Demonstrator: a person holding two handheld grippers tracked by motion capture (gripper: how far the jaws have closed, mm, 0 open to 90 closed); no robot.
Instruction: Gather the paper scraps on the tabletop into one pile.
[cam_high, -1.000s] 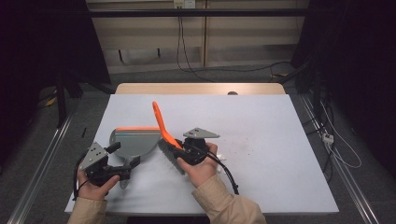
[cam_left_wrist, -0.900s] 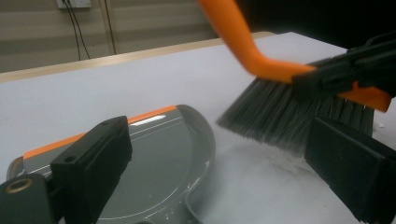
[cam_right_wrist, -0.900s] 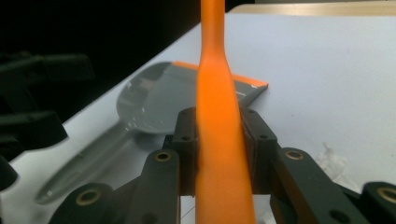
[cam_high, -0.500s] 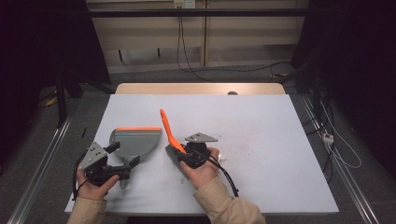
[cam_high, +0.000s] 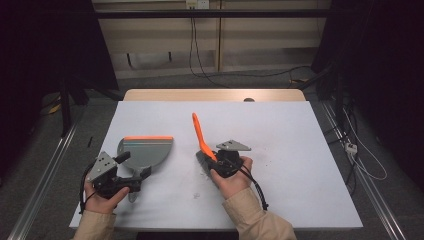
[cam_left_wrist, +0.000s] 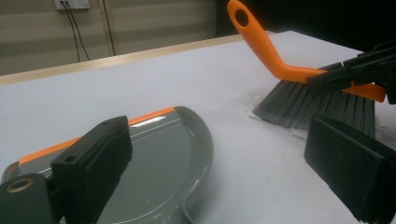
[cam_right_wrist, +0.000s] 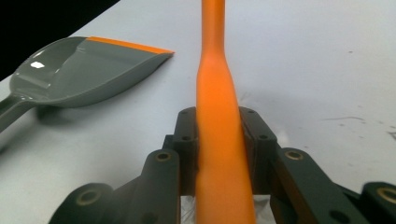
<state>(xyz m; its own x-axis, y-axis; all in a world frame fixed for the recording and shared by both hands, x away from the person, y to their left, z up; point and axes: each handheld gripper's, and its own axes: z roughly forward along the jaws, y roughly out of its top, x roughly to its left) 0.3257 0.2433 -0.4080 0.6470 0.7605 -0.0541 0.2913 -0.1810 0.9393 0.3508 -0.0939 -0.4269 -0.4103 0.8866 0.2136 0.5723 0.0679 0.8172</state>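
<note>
A grey dustpan (cam_high: 145, 151) with an orange lip lies flat on the white table at the left, also in the left gripper view as the dustpan (cam_left_wrist: 159, 154) and in the right gripper view as the dustpan (cam_right_wrist: 79, 70). My left gripper (cam_high: 131, 172) sits at its handle end, and the left gripper (cam_left_wrist: 219, 140) has its jaws wide apart, pads clear of the pan. To the right, my right gripper (cam_high: 220, 162) is shut on the orange brush (cam_high: 200, 134). The right gripper (cam_right_wrist: 218, 126) clamps the brush handle (cam_right_wrist: 217, 93). The grey bristles (cam_left_wrist: 308, 105) rest on the table.
A white sheet covers the table (cam_high: 290, 130), with a wooden strip (cam_high: 215, 95) at the far edge. Small white crumbs (cam_left_wrist: 254, 112) lie by the bristles and faint specks (cam_high: 270, 162) to the right. Cables (cam_high: 350, 147) run on the floor at the right.
My right gripper has carried the brush to the right, away from the dustpan, and a little lower. The left gripper and dustpan have stayed put.
</note>
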